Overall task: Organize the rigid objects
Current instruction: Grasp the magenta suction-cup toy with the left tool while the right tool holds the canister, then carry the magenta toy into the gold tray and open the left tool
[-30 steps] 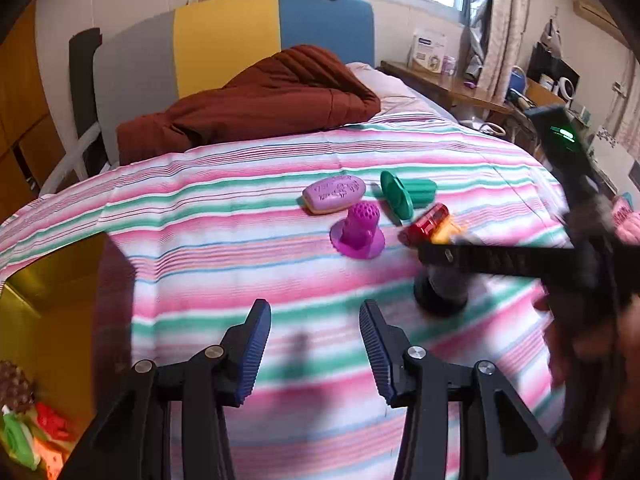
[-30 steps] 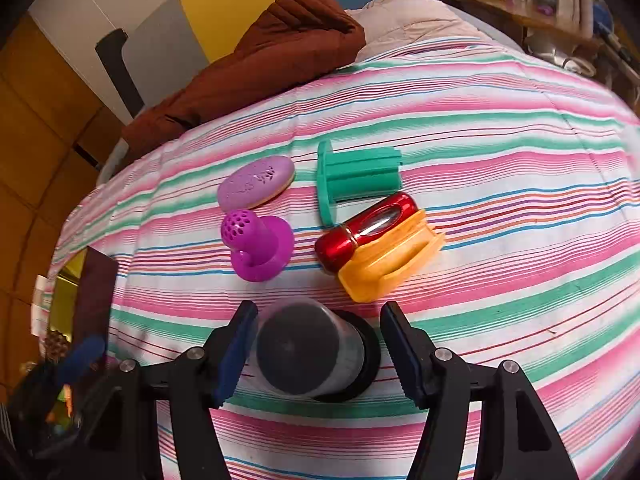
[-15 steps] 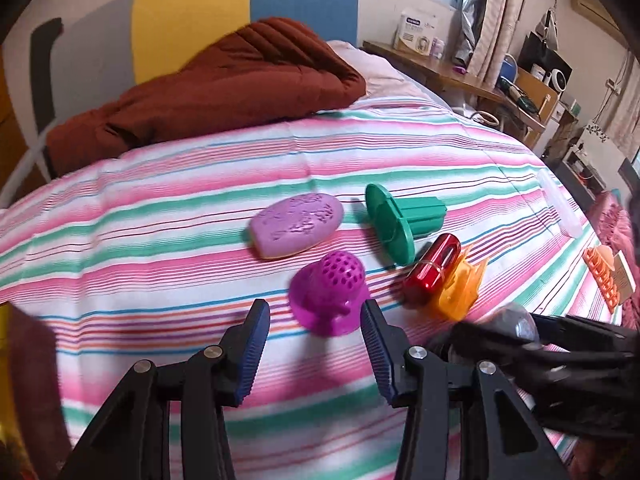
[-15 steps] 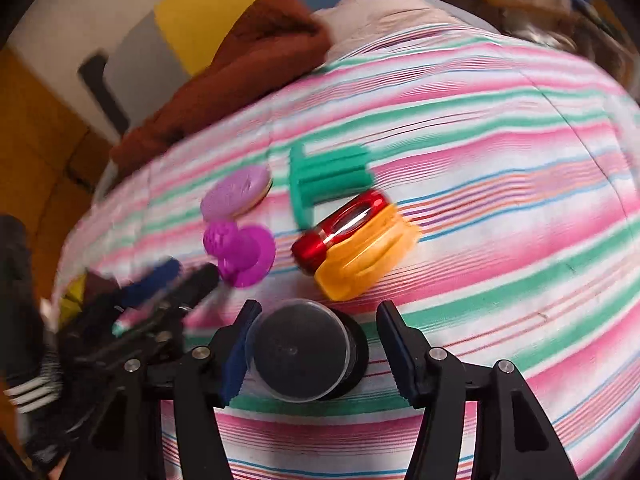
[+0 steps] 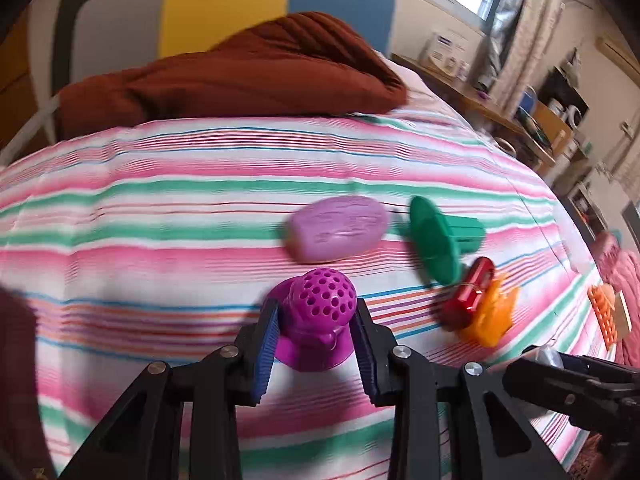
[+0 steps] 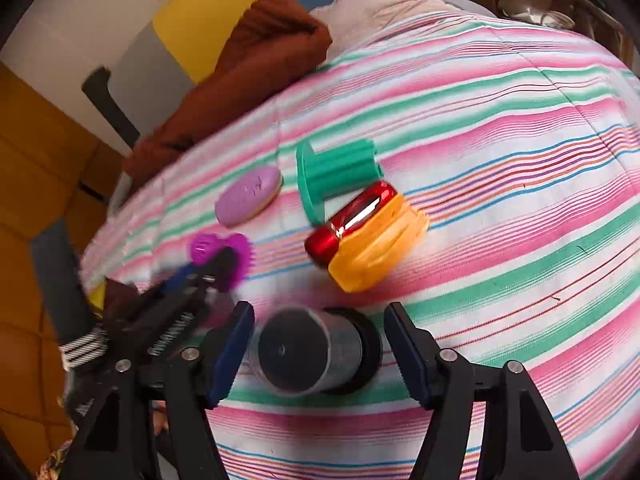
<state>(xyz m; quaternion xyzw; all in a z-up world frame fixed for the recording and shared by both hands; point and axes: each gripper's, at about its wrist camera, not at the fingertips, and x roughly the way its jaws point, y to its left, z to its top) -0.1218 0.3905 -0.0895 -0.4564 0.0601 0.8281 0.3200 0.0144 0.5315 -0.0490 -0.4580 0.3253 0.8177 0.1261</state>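
On the striped bedspread lie a magenta perforated piece [image 5: 318,318], a lilac oval [image 5: 339,227], a green flanged piece [image 5: 442,236], a red cylinder [image 5: 468,298] and an orange piece [image 5: 490,318]. My left gripper [image 5: 316,344] is open with its jaws on either side of the magenta piece [image 6: 218,250], close to touching. My right gripper [image 6: 320,354] is open around a black-and-clear cylinder [image 6: 312,350] lying on the bed, with gaps on both sides. The lilac oval [image 6: 249,196], green piece [image 6: 334,176], red cylinder [image 6: 352,218] and orange piece [image 6: 376,254] lie beyond it.
A rust-brown quilt [image 5: 240,76] lies at the head of the bed against a yellow, blue and grey headboard [image 5: 224,4]. An orange comb-like item [image 5: 606,316] lies at the right edge. A wooden desk with clutter [image 5: 500,116] stands to the right.
My left gripper has moved forward across the bed until its jaws straddle the magenta piece. My right gripper has stayed around the black-and-clear cylinder, still open.
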